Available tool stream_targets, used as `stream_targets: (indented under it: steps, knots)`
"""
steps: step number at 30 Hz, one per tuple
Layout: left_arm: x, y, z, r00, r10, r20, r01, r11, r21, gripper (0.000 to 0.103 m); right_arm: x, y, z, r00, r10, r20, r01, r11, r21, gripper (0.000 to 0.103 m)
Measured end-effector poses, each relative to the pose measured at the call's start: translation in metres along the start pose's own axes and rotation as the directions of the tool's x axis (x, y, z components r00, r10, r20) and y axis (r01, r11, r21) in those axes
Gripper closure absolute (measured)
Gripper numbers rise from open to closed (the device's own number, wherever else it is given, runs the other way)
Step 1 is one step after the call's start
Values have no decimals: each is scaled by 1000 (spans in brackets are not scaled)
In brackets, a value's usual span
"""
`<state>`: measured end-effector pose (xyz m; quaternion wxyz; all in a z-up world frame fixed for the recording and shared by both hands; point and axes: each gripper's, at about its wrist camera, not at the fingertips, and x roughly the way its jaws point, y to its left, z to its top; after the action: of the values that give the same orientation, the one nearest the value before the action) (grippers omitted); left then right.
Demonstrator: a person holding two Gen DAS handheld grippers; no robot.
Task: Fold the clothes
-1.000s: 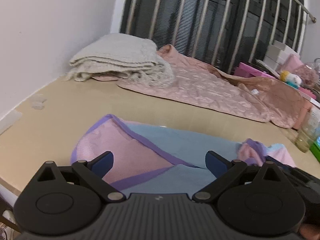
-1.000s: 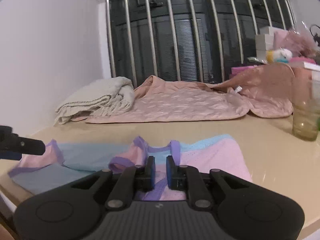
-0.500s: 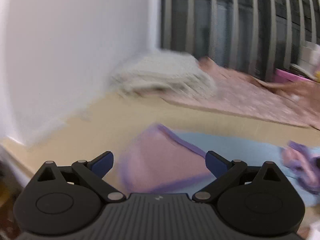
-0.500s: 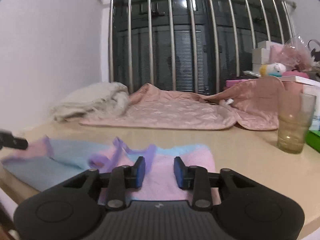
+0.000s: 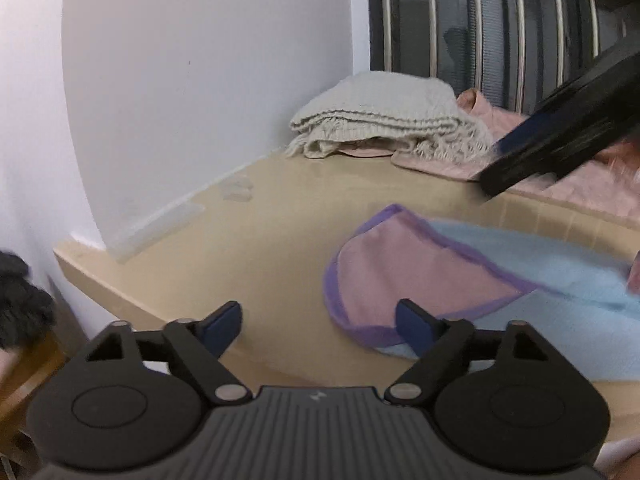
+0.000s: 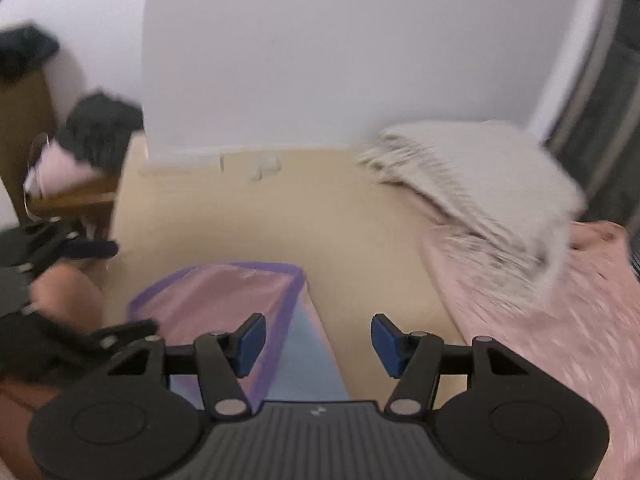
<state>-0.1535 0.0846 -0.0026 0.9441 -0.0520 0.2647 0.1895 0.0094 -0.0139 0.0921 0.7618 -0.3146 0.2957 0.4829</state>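
Note:
A small garment in pink and light blue with purple trim lies flat on the beige table. My left gripper is open and empty just above the garment's left end, near the table's front edge. My right gripper is open and empty, over the same end of the garment. The right gripper also shows in the left wrist view as a dark blurred bar above the garment. The left gripper shows at the left edge of the right wrist view.
A folded cream knitted blanket and a pink quilted cloth lie at the back of the table by the barred window. A white wall bounds the left side. A wooden stand with dark clothing is past the table's left edge.
My right gripper opened, let go of the garment's middle and swung left toward its left end. My left gripper also turned left and stayed open.

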Motion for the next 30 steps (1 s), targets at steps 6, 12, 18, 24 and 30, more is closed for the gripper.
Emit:
stream_targets:
  steps: [6,12,18,24,30]
  knots:
    - [2,-9,-1,999,-28,20,27,998,54,60,59,-2,13,994,36,-105,-34,999,24,61]
    - [15,-21,11,994,-110,-8,110,989,96,100,61,-17,6,993,102,-63,-93,986,135,99]
    - [49,-27,52,970,-244,-14,244,967,75,100,50,-39,-1,977,-211,-21,209,940,271,99]
    - [95,-74,126,916,-394,-72,400,896,193,100,18,-112,-30,937,-347,-41,319,801,506,99]
    - [147,-142,189,864,-489,-121,504,845,178,100,-7,-181,-69,869,-481,-117,428,613,664,99]
